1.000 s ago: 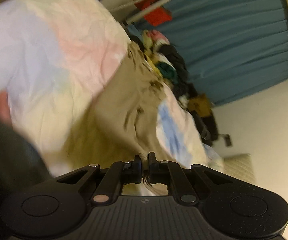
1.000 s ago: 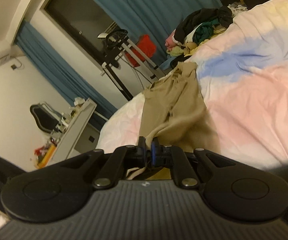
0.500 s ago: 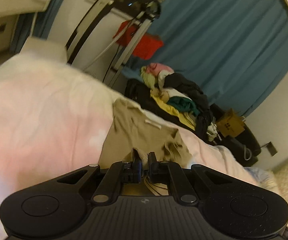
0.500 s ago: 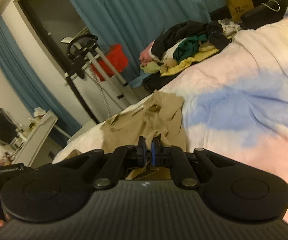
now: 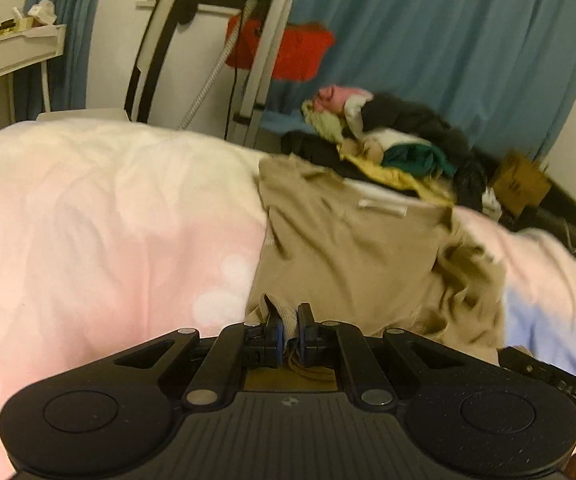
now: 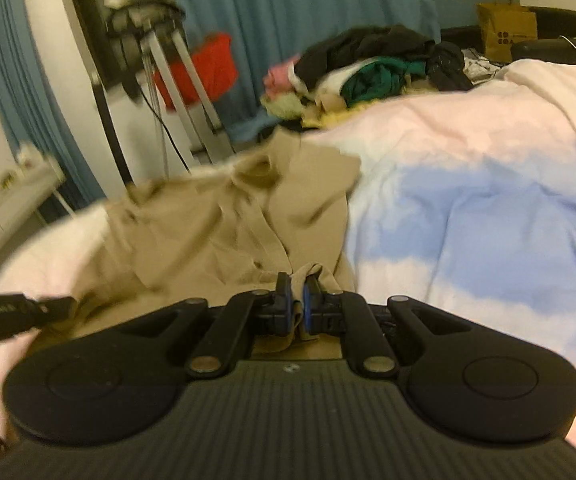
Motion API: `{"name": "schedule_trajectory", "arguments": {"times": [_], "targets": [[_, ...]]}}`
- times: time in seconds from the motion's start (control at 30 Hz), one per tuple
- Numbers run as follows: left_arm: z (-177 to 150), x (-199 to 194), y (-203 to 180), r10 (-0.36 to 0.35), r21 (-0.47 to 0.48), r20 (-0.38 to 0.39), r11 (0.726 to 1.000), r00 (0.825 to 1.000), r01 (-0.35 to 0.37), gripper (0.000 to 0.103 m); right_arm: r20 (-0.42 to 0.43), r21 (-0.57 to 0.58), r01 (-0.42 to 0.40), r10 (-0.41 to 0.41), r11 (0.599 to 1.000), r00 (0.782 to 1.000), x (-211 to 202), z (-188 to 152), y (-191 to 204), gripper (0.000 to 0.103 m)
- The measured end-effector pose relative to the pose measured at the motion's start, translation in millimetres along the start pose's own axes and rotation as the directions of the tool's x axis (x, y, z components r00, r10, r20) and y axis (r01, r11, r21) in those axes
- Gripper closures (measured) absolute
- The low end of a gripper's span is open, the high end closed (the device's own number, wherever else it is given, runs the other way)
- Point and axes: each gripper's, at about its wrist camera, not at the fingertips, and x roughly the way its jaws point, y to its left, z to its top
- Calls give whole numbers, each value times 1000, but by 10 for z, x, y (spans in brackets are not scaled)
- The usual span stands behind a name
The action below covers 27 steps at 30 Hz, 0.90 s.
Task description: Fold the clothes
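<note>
A tan garment [image 5: 352, 256] lies spread over the pastel bedspread [image 5: 108, 232], stretching away toward the far edge of the bed. Its near hem is pinched in my left gripper [image 5: 290, 316], which is shut on the cloth. In the right wrist view the same tan garment [image 6: 224, 224] runs from my right gripper [image 6: 297, 284], also shut on a fold of its near edge. The garment is rumpled on its right side in the left wrist view. Part of the other gripper [image 6: 12, 312] shows at the left edge.
A pile of mixed clothes [image 5: 392, 148] sits beyond the bed's far edge. Behind it hang blue curtains [image 5: 448, 48], with a metal stand [image 5: 256, 60] and a red item [image 5: 300, 56]. A white shelf [image 5: 12, 52] is at far left, a cardboard box [image 6: 506, 30] at far right.
Both grippers have swung level and pulled back while holding the tan garment, which now lies stretched out flatter on the bed. The views have rotated from tilted to upright.
</note>
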Motion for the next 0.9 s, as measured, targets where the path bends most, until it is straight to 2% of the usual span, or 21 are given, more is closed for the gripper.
{"name": "schedule_trajectory", "arguments": {"times": [0.1,0.13,0.2,0.27,0.37,0.4,0.43,0.47,0.5,0.57,0.6,0.83,0.9], "targets": [[-24,55,-47,4,43,4,999,1000,-4,94,-14,-35,20,-20,999,1000,46,-31,53,93],[-28,53,-66,4,56,7,998,1000,-5,90,-12,-41,22,-23,999,1000,35,-30,61,93],[-35,19,-100,1,79,14,997,1000,-2,74,-6,-24,22,-22,999,1000,-33,-2,51,93],[-34,-87,-151,23,94,29,995,999,-26,45,12,-5,18,-17,1000,1000,-143,34,47,92],[-53,-366,-246,22,108,68,994,997,-30,23,32,-6,9,-9,1000,999,-338,105,90,89],[-59,-460,-279,19,114,79,993,997,-28,22,40,-14,7,-6,1000,999,-411,130,100,75],[-87,-563,-297,13,123,89,992,996,-24,21,59,-22,8,-6,1000,998,-504,142,121,49],[-116,-666,-315,7,132,98,991,995,-20,17,92,-26,0,2,1000,996,-636,139,134,35],[-144,-769,-333,1,141,108,990,994,-16,15,127,-30,-8,12,1000,992,-770,134,146,14],[-200,-974,-368,-11,160,127,987,992,-9,4,158,-37,-19,25,999,987,-991,118,161,13],[-229,-1077,-386,-17,169,136,986,991,-6,3,161,-43,-23,29,999,986,-1096,107,174,13],[-427,-1795,-509,-63,234,199,972,978,15,1,199,-60,-34,45,998,979,-1755,-93,212,13],[-493,-1887,-498,-71,225,183,974,981,29,1,204,-60,-41,52,997,978,-1833,-116,236,13]]}}
